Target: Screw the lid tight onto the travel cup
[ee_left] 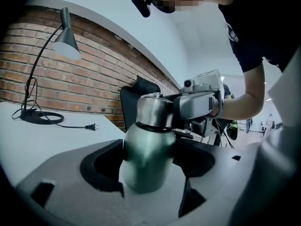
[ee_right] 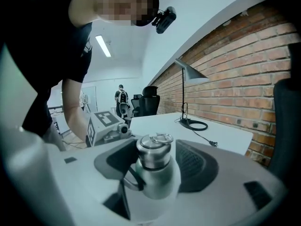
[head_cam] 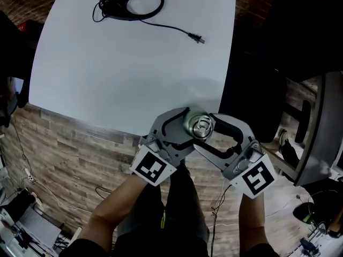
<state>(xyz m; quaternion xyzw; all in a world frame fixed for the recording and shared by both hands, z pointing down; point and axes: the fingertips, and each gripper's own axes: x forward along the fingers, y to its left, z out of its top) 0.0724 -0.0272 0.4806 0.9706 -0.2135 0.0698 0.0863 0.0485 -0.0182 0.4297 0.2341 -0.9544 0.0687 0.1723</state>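
A steel travel cup [ee_left: 148, 159] stands upright in the air just off the table's near edge. Its lid [head_cam: 199, 125] sits on top with a ring handle. My left gripper [ee_left: 148, 173] is shut on the cup's body, its jaws pressing both sides. My right gripper [ee_right: 155, 164] stands around the lid [ee_right: 154, 152] from the opposite side. A thin gap shows between its pads and the lid, so its jaws are open. In the head view the left gripper [head_cam: 190, 126] and the right gripper [head_cam: 206, 130] meet at the cup, with the person's forearms below them.
The white table [head_cam: 134, 63] carries a black desk lamp base [head_cam: 134, 3] with its cord and plug [head_cam: 197, 38] at the far side. A black chair [head_cam: 257, 95] stands to the right. Cables lie on the wooden floor [head_cam: 64, 154] below.
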